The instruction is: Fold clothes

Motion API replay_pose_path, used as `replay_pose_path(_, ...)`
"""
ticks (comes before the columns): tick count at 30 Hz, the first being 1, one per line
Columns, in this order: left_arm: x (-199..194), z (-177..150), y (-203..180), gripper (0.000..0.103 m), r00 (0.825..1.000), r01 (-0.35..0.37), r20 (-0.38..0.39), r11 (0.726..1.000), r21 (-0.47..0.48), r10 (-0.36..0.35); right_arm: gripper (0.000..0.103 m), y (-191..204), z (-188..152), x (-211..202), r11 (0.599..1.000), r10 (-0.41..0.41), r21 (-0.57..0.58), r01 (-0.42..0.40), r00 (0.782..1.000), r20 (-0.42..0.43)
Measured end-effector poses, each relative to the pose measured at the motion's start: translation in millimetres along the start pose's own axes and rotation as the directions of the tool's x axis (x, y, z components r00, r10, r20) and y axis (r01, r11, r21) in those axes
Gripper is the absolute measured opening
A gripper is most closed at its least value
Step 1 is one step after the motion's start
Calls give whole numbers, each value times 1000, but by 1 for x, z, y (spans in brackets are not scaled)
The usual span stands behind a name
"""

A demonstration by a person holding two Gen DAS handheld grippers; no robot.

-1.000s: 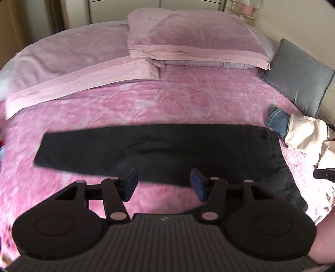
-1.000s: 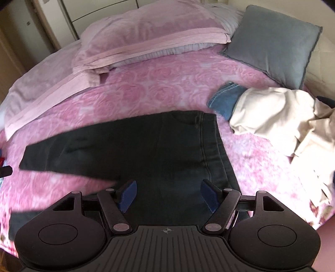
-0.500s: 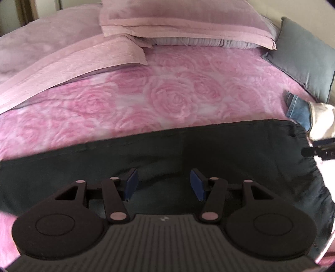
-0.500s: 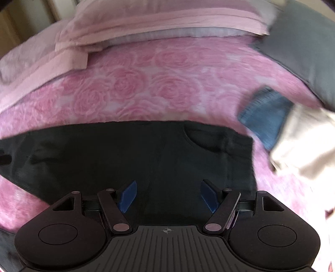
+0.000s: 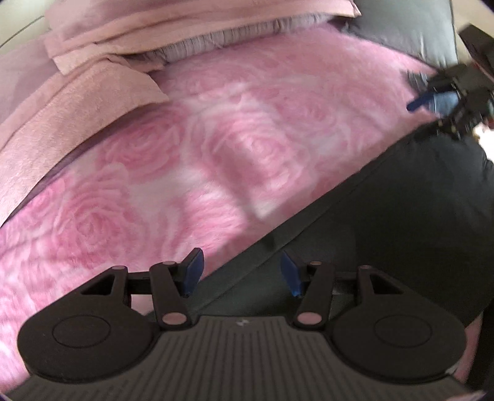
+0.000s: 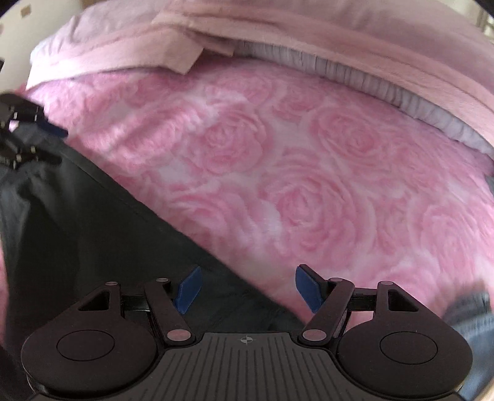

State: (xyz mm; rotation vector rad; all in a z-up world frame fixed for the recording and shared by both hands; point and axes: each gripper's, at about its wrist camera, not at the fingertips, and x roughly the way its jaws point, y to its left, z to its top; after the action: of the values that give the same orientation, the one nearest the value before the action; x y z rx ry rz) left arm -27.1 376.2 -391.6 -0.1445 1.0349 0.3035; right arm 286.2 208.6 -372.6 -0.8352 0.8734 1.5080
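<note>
One bed (image 5: 247,138) fills both wrist views, spread with a pink rose-patterned cover, with pale pink pillows (image 6: 278,27) piled at its far end. Across it lies the task's garment, a pair of dark trousers (image 5: 401,222), flat and stretched lengthwise; its far long edge runs diagonally through each view. The left gripper (image 5: 240,273) sits low over that edge with its blue fingers (image 5: 191,271) spread wide and nothing between them; the right gripper (image 6: 247,287) is likewise wide open and empty, straddling the same edge (each also shows small at the margin of the other's view).

Judging from this, the step in hand is taking hold of the far edge at two points. To do it well, each pair of fingers should drop over the hem, catch every layer but none of the bed cover, and close at matched heights so the fold line stays straight.
</note>
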Motion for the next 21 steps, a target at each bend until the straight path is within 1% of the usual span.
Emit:
replay_pose_path(4,14,-9,20,53,996,58,-69,997,57,-54,71,-21,2,14,996,84,7,-84,995,-52)
replay_pose_path(5,17,-12,24,57,994,66,-90,996,67,-60,71,-26,3,17,995,105,9,-104,992,-65)
replay_pose_path(7,19,-19,35,61,991,100,-90,993,57,-94,71,-37,4,24,989,146,15,-146,985,-91)
replay_pose_path(9,20,-23,42,58,988,133,-83,991,34,-130,70,-45,5,29,983,186,17,-185,976,-115)
replay_pose_path(10,20,-24,44,48,987,146,-79,989,27,-143,63,-44,4,28,980,196,3,-197,973,-126)
replay_pose_path(11,19,-24,42,31,987,145,-74,989,44,-141,51,-41,3,27,981,189,-14,-193,973,-133)
replay_pose_path(12,18,-24,40,25,989,137,-71,989,61,-133,48,-39,3,24,983,174,-26,-179,976,-130)
replay_pose_path(13,16,-25,37,16,990,129,-68,989,78,-124,38,-37,2,21,985,160,-37,-166,979,-128)
replay_pose_path(14,13,-25,34,11,991,119,-67,989,89,-113,32,-34,1,17,987,145,-48,-152,982,-121)
replay_pose_path(17,-9,-33,17,7,998,62,-28,989,132,-59,28,-16,-4,-11,993,88,-79,-93,994,-64)
replay_pose_path(19,-40,-43,3,6,1000,19,22,993,116,-21,27,0,-9,-35,994,36,-102,-37,999,-9)
replay_pose_path(21,-70,-53,-12,6,997,-24,71,995,98,17,26,21,-16,-64,992,-24,-126,30,998,50)
